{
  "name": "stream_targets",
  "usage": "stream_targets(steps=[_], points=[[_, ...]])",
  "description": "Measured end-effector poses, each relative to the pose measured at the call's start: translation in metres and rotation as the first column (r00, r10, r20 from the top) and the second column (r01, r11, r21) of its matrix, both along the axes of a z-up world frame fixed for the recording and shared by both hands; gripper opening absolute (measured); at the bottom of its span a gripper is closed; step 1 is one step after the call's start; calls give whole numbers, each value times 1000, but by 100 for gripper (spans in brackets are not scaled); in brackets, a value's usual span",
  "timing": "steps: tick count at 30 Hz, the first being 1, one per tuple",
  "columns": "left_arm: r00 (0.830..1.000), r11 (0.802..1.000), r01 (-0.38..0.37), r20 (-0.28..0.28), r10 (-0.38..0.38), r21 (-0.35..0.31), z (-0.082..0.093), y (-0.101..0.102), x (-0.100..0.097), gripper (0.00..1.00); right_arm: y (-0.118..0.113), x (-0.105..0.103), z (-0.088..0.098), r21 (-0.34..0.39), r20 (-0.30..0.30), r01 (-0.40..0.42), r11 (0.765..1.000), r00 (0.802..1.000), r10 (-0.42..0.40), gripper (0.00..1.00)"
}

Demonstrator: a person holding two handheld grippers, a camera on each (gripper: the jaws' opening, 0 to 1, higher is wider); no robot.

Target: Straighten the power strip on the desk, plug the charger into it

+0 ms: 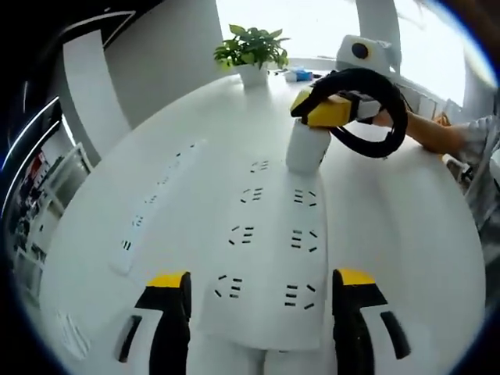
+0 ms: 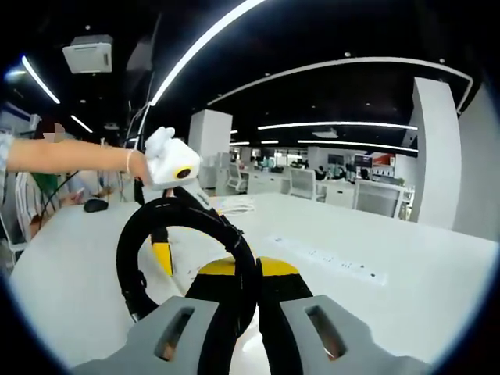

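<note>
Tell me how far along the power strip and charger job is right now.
Looks done: the wide power strip lies squared between the left gripper's open jaws. In hand: the right gripper holds the white charger upright over a far socket, its black cable looped above; whether the prongs are seated cannot be told. Left: press it home if needed, then release. A slimmer strip lies alongside, untouched.

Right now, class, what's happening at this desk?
A person is working with two handheld grippers over a white desk. The left gripper has its jaws on either side of a wide power strip. The right gripper presses a white charger down at that strip's far end, the black cable looped around it. A second, narrow strip lies alongside, untouched.
</note>
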State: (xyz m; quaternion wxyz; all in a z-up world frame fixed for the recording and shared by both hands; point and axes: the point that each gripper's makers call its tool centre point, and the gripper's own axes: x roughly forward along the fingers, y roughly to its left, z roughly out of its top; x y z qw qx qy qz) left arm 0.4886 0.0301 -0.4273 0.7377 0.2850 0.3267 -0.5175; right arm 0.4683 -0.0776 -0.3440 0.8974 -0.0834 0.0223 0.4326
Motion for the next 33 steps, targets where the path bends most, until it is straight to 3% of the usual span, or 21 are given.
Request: stream_targets(steps=[9,16,21,28,33], points=[[998,999,6,-65,-3,46,-8,-4,-1,75,0,0,0,-22,-9,3,1000,1000,-3,6],[996,995,38,-78,-31,92,-17,-6,0,77,0,0,0,-29,-9,0,1000,1000,0,6],[996,995,50,-84,-42,92,-15,-7,0,79,1,-2,0,-46,0,1,999,1000,-1,6],[989,991,45,-147,-27,123,-19,-7,-3,77,1,-2,-1,-54,1,4,999,1000,-4,6],[987,987,55,-157,-32,148,-19,-9,-6,76,1,-1,-1,-60,1,3,998,1000,-3,6]])
